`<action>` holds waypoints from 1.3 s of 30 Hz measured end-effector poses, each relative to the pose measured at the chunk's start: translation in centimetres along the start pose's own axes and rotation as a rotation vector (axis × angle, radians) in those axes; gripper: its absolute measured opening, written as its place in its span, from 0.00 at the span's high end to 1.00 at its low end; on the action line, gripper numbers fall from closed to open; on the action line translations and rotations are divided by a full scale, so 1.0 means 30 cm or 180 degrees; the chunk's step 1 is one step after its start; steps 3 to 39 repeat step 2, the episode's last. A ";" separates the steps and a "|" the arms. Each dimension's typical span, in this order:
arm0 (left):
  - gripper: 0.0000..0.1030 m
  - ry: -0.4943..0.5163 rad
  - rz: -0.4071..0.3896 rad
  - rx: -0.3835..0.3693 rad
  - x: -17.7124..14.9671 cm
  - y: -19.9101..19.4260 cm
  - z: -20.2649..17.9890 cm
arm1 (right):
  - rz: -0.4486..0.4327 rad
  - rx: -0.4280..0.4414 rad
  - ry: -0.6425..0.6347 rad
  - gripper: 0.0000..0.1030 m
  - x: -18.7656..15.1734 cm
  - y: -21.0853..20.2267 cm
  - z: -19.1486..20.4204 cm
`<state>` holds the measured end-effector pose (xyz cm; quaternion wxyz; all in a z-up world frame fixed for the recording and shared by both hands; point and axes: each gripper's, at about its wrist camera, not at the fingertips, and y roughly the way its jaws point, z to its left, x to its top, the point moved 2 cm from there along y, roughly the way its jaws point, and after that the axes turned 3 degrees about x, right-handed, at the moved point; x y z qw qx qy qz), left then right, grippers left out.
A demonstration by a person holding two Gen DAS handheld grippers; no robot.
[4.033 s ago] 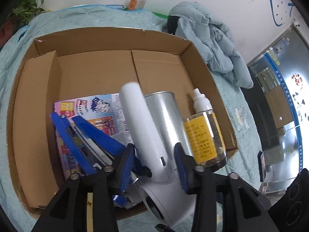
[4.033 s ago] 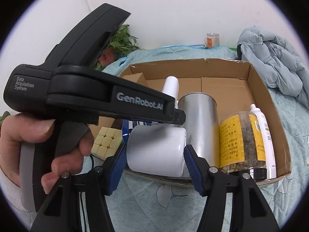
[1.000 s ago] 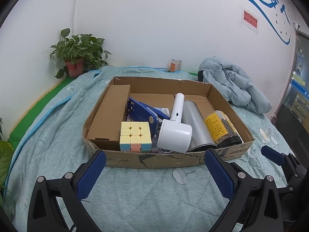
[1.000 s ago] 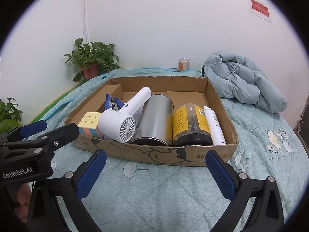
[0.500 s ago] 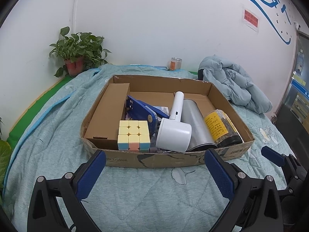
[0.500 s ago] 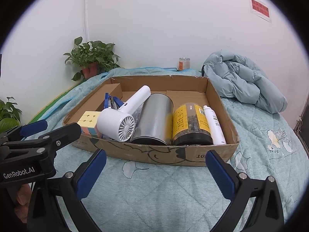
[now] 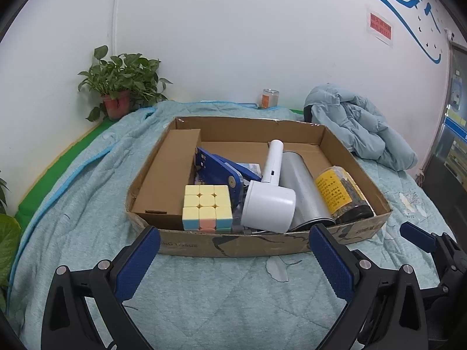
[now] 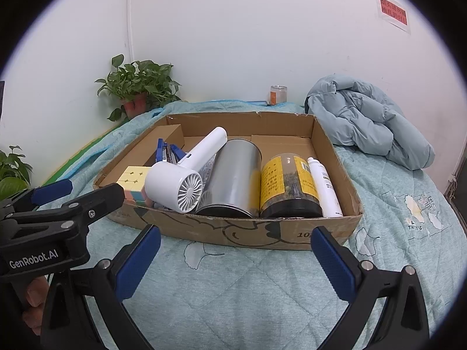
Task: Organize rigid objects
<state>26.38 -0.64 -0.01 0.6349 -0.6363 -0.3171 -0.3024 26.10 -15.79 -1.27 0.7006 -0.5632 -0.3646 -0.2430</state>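
Nearest to us, our left tool [image 7: 233, 259] stands spread wide with nothing between its blue pads, low in the frame over bare quilted bed cover [image 7: 221, 291]. Our right tool [image 8: 235, 258] is just as wide and just as empty, and in its view the left tool's black body reaches in from the lower left, a person's fingers [image 8: 35, 300] wrapped on its handle. Both tools sit short of the cardboard box [image 8: 262, 233], apart from its near wall, with a strip of free cover between pads and cardboard.

Inside the box, along the near wall from the left of the frame, we see the pastel cube [image 7: 207, 211], the white handheld fan [image 8: 181, 182] leaning with its handle angled up toward the back, the silver canister [image 8: 233, 175] lying on its side, the yellow-labelled jar [image 8: 287, 185] beside it, and the white bottle [image 8: 322, 185] against the right wall. A blue stapler [image 7: 219, 172] lies behind the cube, next to the folded-in flap [image 7: 172, 175].

The back of the box floor is bare. Beyond, a blue jacket [image 8: 367, 122] lies heaped at right, a small jar [image 7: 270, 98] stands by the wall, and a potted plant [image 7: 119, 93] sits upper left.
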 end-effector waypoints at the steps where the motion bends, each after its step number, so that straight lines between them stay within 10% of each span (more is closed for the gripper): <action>1: 0.00 -0.0023 0.0012 -0.0027 0.000 0.002 0.004 | 0.0003 0.0004 0.0002 0.00 0.001 0.001 0.001; 39: 0.00 -0.0045 0.0019 -0.0052 0.000 0.003 0.007 | 0.0002 0.0003 0.0000 0.00 0.001 0.002 0.001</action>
